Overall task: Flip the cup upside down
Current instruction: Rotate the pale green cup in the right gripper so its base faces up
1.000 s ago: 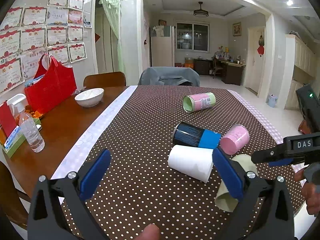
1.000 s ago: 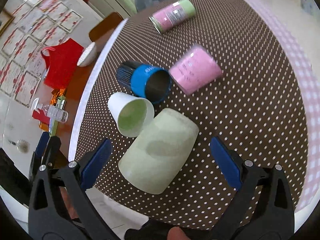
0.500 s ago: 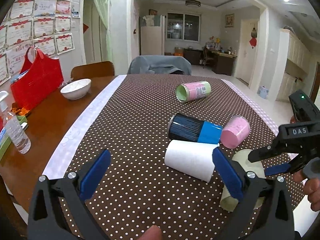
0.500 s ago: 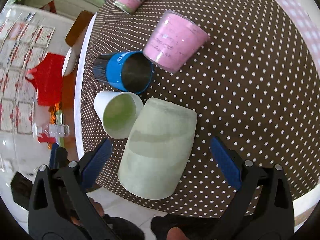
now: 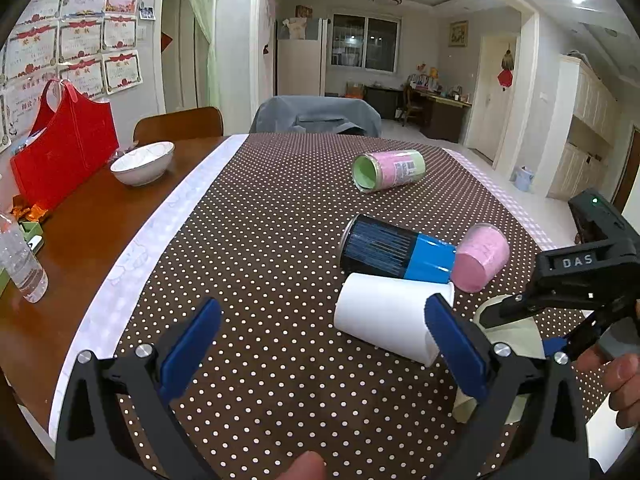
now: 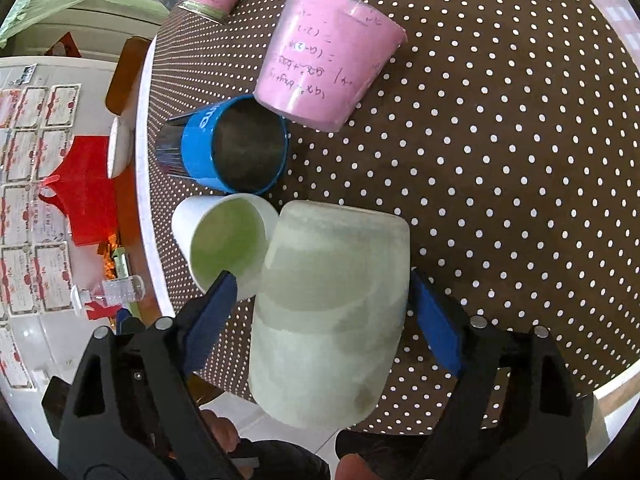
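Note:
A pale green frosted cup (image 6: 332, 312) lies on its side near the front edge of the dotted brown tablecloth (image 6: 500, 160). My right gripper (image 6: 324, 320) is open, its blue pads on either side of the cup, apart from it. The cup is partly hidden in the left wrist view (image 5: 504, 328). A white paper cup (image 5: 388, 328), a blue-black cup (image 5: 396, 248), a pink cup (image 5: 480, 256) and a pink-green can (image 5: 388, 170) also lie on their sides. My left gripper (image 5: 320, 344) is open and empty above the cloth, left of the white cup.
A white bowl (image 5: 142, 162), a red bag (image 5: 64, 152) and a clear bottle (image 5: 22, 264) stand on the bare wood at the left. Chairs stand at the far end. The table's front edge (image 6: 580, 392) is close to the green cup.
My right gripper has moved down and forward, so its pads now flank the green cup. My left gripper has shifted slightly and stays open.

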`<state>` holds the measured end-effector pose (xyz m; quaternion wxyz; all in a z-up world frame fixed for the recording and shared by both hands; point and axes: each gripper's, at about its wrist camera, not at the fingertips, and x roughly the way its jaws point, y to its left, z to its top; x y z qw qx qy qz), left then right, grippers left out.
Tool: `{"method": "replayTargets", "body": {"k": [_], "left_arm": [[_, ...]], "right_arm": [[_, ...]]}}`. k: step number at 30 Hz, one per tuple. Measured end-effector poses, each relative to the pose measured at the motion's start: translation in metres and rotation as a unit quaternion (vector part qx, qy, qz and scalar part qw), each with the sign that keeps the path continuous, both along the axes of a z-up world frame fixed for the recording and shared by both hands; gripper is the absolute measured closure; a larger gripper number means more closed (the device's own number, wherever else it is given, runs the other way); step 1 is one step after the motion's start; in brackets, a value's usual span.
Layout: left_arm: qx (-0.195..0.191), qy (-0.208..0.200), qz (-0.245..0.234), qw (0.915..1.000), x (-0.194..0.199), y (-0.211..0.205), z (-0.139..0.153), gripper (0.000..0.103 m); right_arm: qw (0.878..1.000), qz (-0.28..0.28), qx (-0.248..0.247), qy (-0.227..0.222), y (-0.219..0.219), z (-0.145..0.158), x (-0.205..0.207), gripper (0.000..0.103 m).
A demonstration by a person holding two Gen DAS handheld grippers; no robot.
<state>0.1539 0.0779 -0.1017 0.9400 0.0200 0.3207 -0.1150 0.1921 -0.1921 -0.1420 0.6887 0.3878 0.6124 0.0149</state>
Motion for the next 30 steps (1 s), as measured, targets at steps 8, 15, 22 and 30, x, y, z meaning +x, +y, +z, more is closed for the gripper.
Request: {"method": "replayTargets", "body": {"k": [8,15,22,30], "left_arm": [[0.001,0.007,0.0,1.0,-0.001,-0.003,-0.006,0.004],[0.014,0.0,0.009,0.9999,-0.011,-0.01,-0.003,0.004],[0.031,-0.006,0.019,0.9993,-0.024,-0.021,0.001,0.004],[0.043,-0.015,0.031,0.9985,-0.038,-0.035,0.006,0.004]], "right_arm": [[0.999,0.04,-0.021,-0.019,0.012,0.001,0.002,0.029],[0.995,0.071,-0.033,-0.064,0.017,0.008,-0.006,0.029],[0.989,0.096,-0.039,-0.106,0.006,0.013,-0.019,0.029],[0.975,0.101,-0.062,-0.189,-0.015,0.028,-0.038,0.029]]}}
